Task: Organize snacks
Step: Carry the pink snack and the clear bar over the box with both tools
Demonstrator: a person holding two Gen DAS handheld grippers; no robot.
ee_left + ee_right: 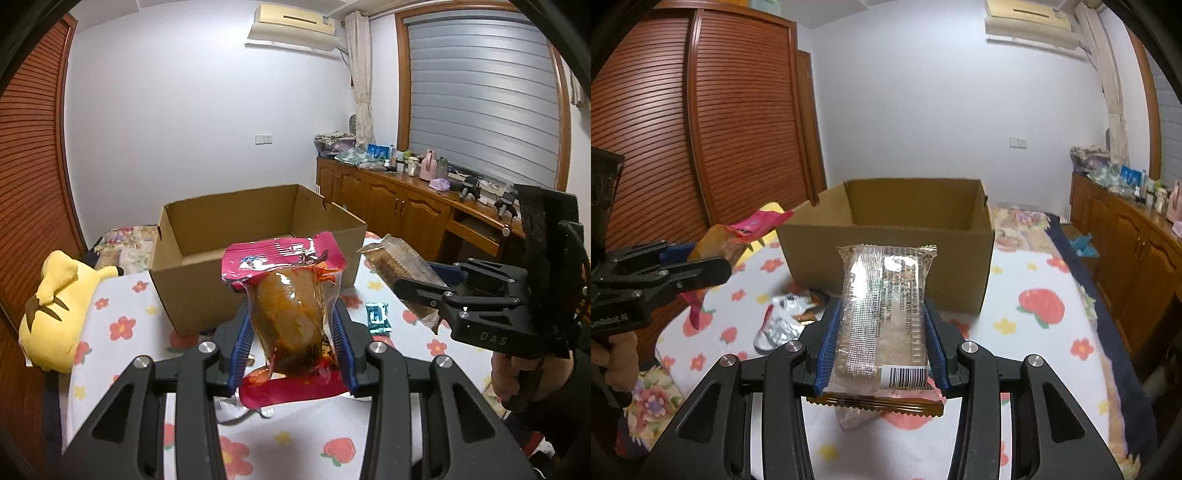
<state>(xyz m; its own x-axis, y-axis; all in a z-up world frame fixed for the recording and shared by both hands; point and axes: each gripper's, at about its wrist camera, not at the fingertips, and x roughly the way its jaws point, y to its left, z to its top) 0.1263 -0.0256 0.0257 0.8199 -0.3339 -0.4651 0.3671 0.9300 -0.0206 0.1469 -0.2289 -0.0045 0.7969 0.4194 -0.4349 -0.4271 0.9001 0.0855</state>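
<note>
2 tools clamped, left tool (pixel 291 328) on pink-sealed pouch (pixel 288 295), right tool (pixel 881 332) on clear biscuit pack (pixel 886 306); best carried over cardboard box (pixel 886 236) rim before release.

Left gripper (pixel 291 332): black linkage, silver screws, blue ribbed pads; right gripper (pixel 881 339) alike.

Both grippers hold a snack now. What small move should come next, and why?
Probably carry both forward over the cardboard box and lower them in. The left gripper is shut on the pink snack pouch, the right gripper on the clear biscuit pack, both short of the open box.
</note>
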